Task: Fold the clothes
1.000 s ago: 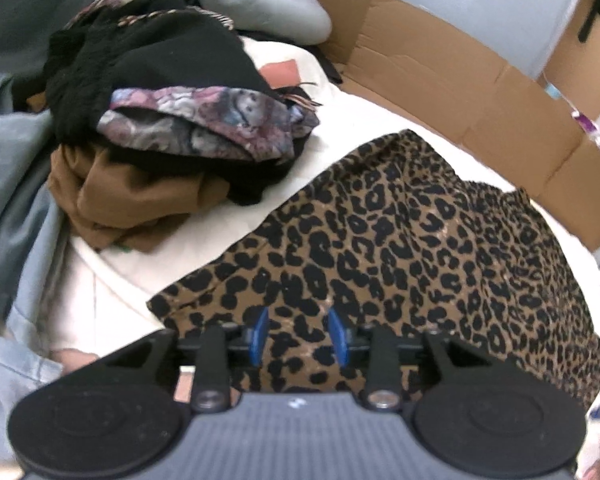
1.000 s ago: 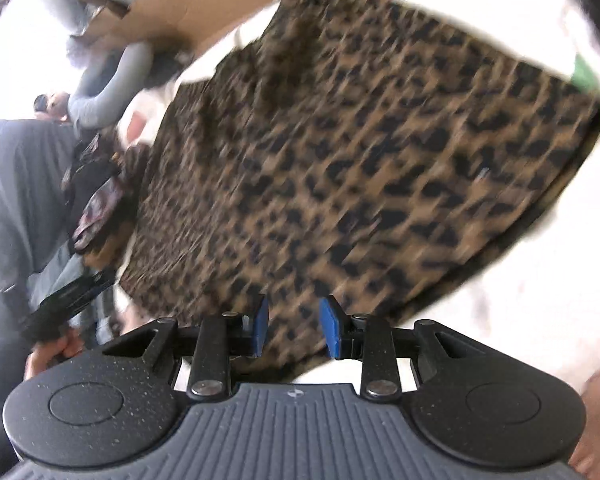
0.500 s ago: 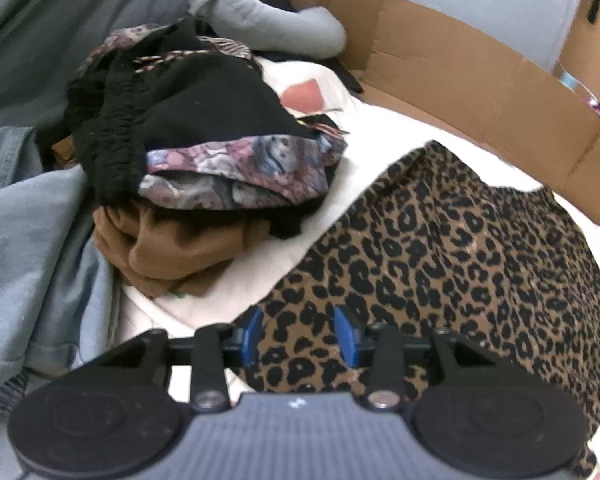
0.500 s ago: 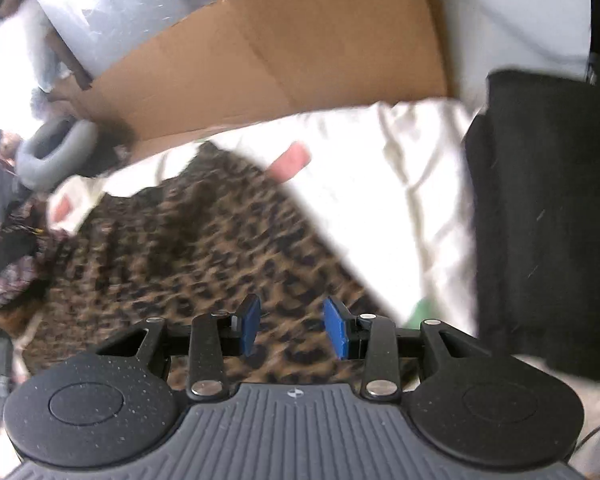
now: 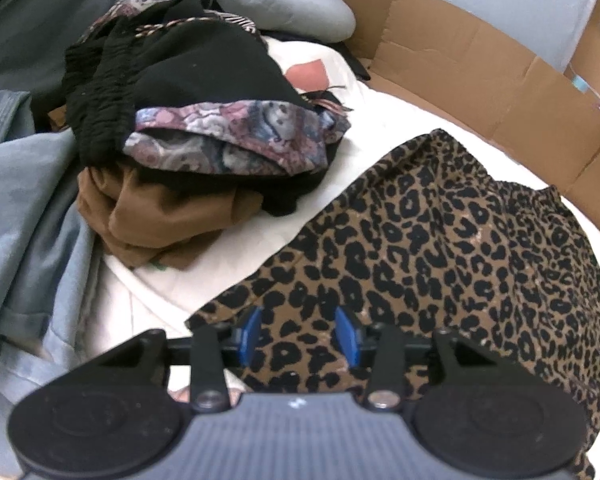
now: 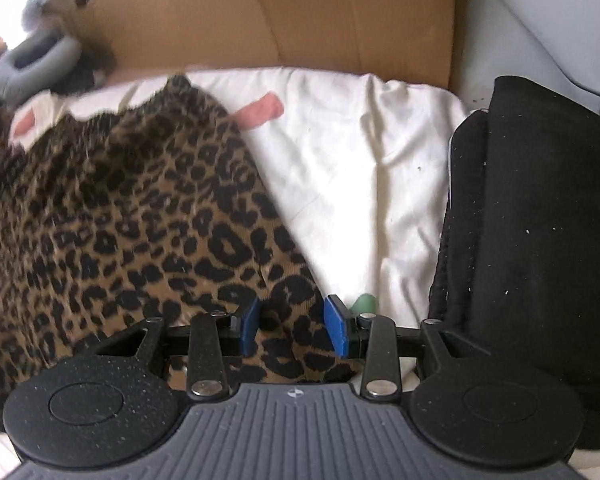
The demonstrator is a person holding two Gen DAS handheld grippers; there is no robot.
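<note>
A leopard-print garment [image 5: 440, 248] lies spread flat on a white sheet [image 5: 372, 136]. My left gripper [image 5: 298, 336] is open, its blue pads over the garment's near left corner. In the right wrist view the same garment [image 6: 132, 216] fills the left half. My right gripper [image 6: 292, 326] is open, its blue pads over the garment's near right corner, close to the edge where the white sheet [image 6: 360, 168] begins. Neither gripper holds cloth.
A heap of clothes [image 5: 204, 120], black, floral and brown, sits left of the garment. Pale denim [image 5: 24, 216] lies at the far left. A cardboard wall [image 5: 480, 76] runs along the back. A folded black garment [image 6: 532, 240] lies at the right.
The right gripper swung from above the garment's middle to its near right corner and its jaws spread slightly. The left gripper shifted toward the near left corner and stayed open.
</note>
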